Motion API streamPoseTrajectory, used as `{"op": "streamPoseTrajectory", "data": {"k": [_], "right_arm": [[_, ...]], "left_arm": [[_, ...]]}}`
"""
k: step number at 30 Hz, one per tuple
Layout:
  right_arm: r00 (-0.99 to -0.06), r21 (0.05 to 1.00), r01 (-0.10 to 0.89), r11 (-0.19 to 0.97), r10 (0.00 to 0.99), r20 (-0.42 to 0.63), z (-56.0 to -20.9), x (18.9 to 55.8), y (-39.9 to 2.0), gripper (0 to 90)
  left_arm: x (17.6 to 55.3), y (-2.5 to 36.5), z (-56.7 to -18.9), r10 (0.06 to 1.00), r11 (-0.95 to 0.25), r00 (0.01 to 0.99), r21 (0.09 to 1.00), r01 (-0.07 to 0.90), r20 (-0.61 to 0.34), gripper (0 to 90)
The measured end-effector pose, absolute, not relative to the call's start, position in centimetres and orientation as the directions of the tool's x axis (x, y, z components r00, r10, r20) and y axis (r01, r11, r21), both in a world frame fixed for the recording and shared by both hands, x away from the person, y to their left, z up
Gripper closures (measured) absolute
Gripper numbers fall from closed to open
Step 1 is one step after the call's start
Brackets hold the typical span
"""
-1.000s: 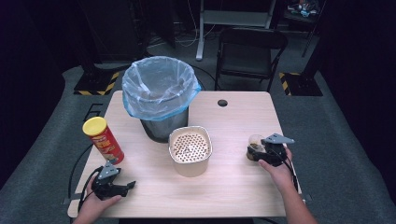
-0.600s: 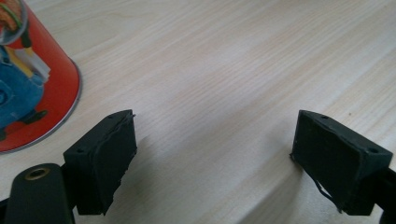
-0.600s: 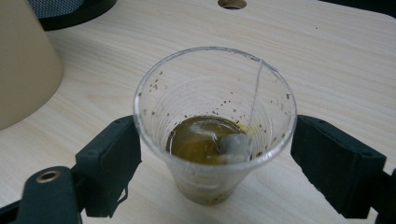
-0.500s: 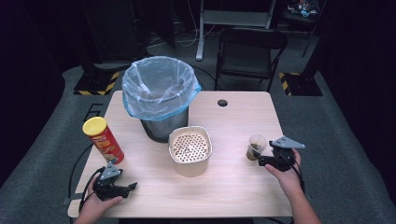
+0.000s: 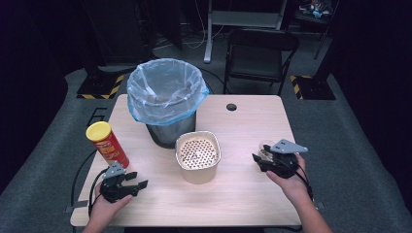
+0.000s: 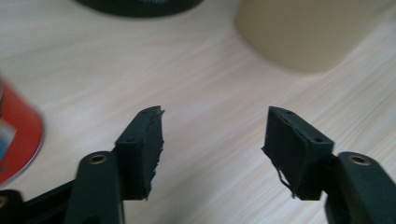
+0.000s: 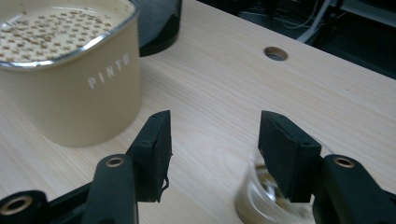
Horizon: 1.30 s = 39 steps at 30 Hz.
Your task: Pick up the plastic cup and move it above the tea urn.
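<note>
High view: left gripper (image 5: 133,183) near chip can (image 5: 107,144); right gripper (image 5: 262,158) by a clear jar (image 5: 266,149), w/ beige container (image 5: 197,158) between.

Left gripper view: jaws just narrowed, nothing gripped.

Right gripper view: jaws just narrowed, released; jar (image 7: 271,196) behind right-hand jaw.

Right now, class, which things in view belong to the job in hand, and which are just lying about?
Likely in the job:
- small clear jar, right side of the table
- red chips can, left side

Probably just lying about:
- lined bin
- beige tub with dotted lid
- black chair behind the table
</note>
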State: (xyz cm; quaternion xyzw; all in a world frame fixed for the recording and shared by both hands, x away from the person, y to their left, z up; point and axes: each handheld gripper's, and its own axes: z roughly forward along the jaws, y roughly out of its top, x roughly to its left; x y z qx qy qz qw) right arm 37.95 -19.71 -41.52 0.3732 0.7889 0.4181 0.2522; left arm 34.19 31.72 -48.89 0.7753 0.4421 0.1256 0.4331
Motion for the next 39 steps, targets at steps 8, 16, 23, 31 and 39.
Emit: {"op": "streamPoseTrajectory", "data": {"k": [8,16,23,31,39], "right_arm": [[-0.668,0.833,0.409,0.371,0.744,-0.003,-41.3,40.7,-14.1,55.5],[-0.681,0.848,0.405,0.342,0.732,0.030,-40.6,42.5,-11.3,54.7],[-0.617,0.833,0.444,0.329,0.787,0.018,-42.0,44.6,-10.8,54.2],[-0.643,0.823,0.458,0.335,0.764,0.046,-43.3,46.1,-9.8,53.0],[-0.679,0.813,0.458,0.359,0.731,0.060,-43.6,45.7,-9.8,57.3]], "left_arm": [[37.7,27.5,-47.2,0.797,-0.200,0.564,0.784,0.587,-0.219,45.6],[40.2,26.1,-46.8,0.802,-0.219,0.565,0.787,0.577,-0.191,46.0],[42.2,25.0,-46.7,0.814,-0.173,0.535,0.784,0.596,-0.228,44.1],[43.3,24.3,-47.4,0.805,-0.138,0.535,0.795,0.590,-0.257,46.5],[43.3,23.3,-47.7,0.779,-0.163,0.573,0.799,0.578,-0.255,50.4]]}}
